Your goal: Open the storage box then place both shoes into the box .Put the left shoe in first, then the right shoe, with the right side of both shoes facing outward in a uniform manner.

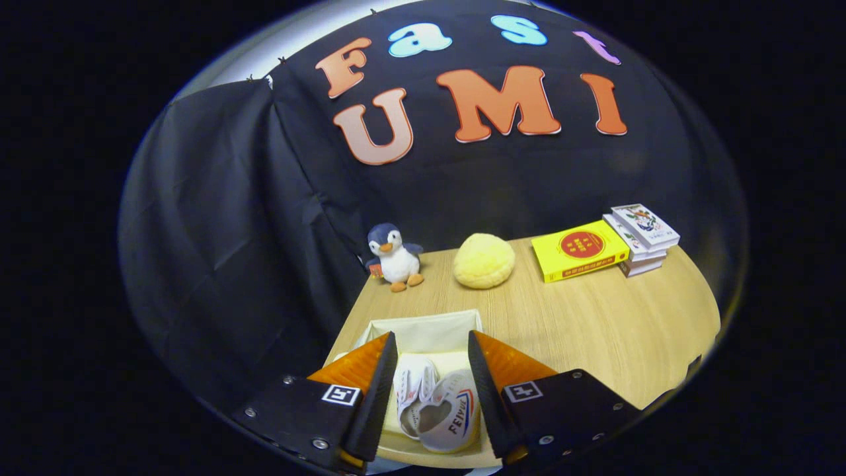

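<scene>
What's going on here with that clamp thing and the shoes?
A person is working a handheld gripper over an open cream storage box on a wooden table. Two white shoes lie side by side in the box, seen between the spread fingers, which grip nothing. So the packing looks about done. Beyond the box sit a penguin plush, a yellow bun-shaped cushion, a yellow book and a stack of small books.

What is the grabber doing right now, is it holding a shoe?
Gripper: open, holding nothing; fingers apart above the two shoes in the open storage box.
</scene>
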Demonstrator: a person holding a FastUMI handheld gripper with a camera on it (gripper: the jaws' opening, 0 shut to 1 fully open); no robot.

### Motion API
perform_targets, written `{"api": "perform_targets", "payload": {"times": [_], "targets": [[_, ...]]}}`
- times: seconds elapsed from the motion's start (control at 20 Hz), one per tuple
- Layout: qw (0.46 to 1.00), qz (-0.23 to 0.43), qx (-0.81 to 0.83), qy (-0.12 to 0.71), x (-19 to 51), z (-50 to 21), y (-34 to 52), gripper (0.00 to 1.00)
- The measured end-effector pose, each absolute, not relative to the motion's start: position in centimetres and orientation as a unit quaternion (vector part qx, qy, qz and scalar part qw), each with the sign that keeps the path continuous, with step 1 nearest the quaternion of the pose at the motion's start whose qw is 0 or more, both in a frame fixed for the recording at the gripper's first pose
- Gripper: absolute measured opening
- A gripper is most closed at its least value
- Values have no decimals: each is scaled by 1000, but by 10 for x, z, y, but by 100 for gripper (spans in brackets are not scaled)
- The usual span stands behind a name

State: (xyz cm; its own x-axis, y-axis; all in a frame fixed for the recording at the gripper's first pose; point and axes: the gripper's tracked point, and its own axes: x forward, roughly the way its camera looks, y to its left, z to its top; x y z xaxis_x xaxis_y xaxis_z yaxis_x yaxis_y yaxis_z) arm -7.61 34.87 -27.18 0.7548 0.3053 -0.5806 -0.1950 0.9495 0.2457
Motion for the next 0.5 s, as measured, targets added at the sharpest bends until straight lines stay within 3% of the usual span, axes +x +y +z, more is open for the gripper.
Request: {"api": "perform_targets", "payload": {"times": [0.3,0.5], "targets": [[959,123,59,249,-49,-221,269,83],[975,95,43,195,-35,-186,212,89]]}}
